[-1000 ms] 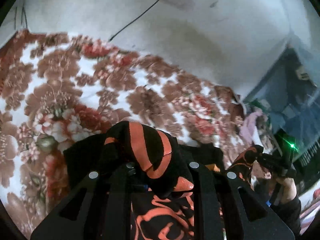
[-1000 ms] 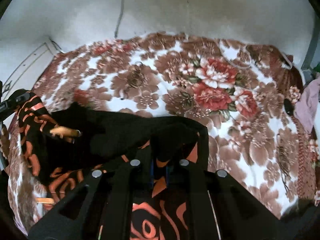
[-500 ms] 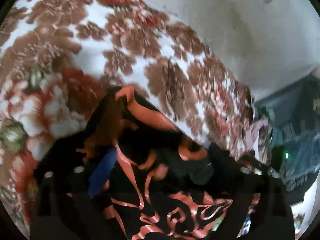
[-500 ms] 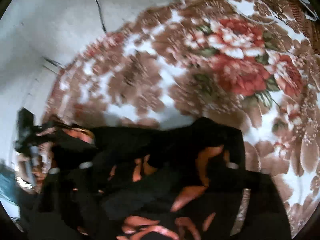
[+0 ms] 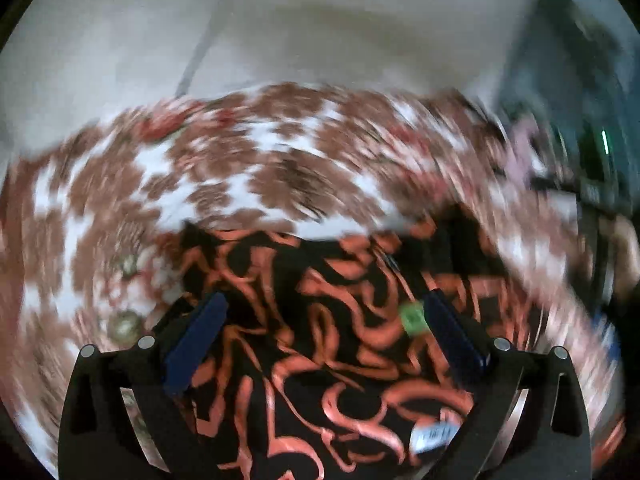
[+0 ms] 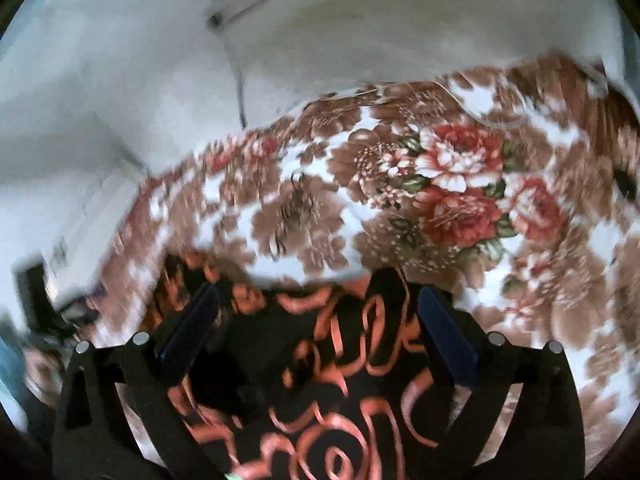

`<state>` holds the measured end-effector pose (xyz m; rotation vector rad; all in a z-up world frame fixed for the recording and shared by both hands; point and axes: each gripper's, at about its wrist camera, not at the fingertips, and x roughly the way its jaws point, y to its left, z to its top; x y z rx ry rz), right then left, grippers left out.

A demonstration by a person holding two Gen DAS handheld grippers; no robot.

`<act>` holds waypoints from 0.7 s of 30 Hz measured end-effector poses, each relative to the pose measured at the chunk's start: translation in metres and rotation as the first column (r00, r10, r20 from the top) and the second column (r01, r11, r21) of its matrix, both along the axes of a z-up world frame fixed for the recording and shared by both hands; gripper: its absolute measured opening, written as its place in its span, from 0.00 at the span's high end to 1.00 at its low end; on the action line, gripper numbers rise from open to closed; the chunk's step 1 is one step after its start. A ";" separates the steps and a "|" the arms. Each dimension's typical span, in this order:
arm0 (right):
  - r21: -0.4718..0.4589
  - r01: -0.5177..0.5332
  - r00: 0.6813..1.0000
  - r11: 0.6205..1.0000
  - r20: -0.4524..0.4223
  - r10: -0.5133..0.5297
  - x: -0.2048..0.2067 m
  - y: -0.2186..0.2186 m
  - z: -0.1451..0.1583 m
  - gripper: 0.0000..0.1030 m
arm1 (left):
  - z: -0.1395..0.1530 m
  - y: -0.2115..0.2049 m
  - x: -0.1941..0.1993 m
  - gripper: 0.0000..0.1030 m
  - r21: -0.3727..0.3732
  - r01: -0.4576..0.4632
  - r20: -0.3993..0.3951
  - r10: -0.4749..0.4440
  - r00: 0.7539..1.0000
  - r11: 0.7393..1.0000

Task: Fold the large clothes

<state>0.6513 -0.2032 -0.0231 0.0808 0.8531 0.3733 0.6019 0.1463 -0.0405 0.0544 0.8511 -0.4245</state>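
A black garment with orange swirls lies on the floral bed cover. My left gripper is open, its blue-padded fingers spread wide just above the cloth, holding nothing. A green tag and a white label show on the garment. In the right wrist view the same garment lies below my right gripper, which is also open and empty over it. Both views are motion-blurred.
The floral bed cover spreads beyond the garment to a pale wall with a hanging cable. Dark clutter with a green light and pinkish cloth sit at the right bed edge.
Both grippers were shut on bunched parts of the garment a second ago. Both have opened and let go; the garment now lies flatter on the bed. Both cameras are swinging.
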 end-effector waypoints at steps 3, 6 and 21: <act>-0.191 -0.020 1.000 0.981 -0.016 0.017 -0.026 0.021 -0.021 0.04 | -0.003 -0.044 -0.016 0.05 0.093 0.185 0.019 -0.188 0.982 0.978; -0.411 0.050 0.998 0.910 -0.015 -0.062 -0.034 0.018 -0.049 0.05 | -0.001 -0.085 -0.022 0.05 0.142 0.307 0.041 -0.316 0.948 0.941; -0.589 0.041 0.999 0.807 0.024 -0.033 -0.014 0.024 -0.113 0.05 | -0.060 -0.207 0.004 0.88 0.332 0.610 -0.203 -0.577 0.791 0.719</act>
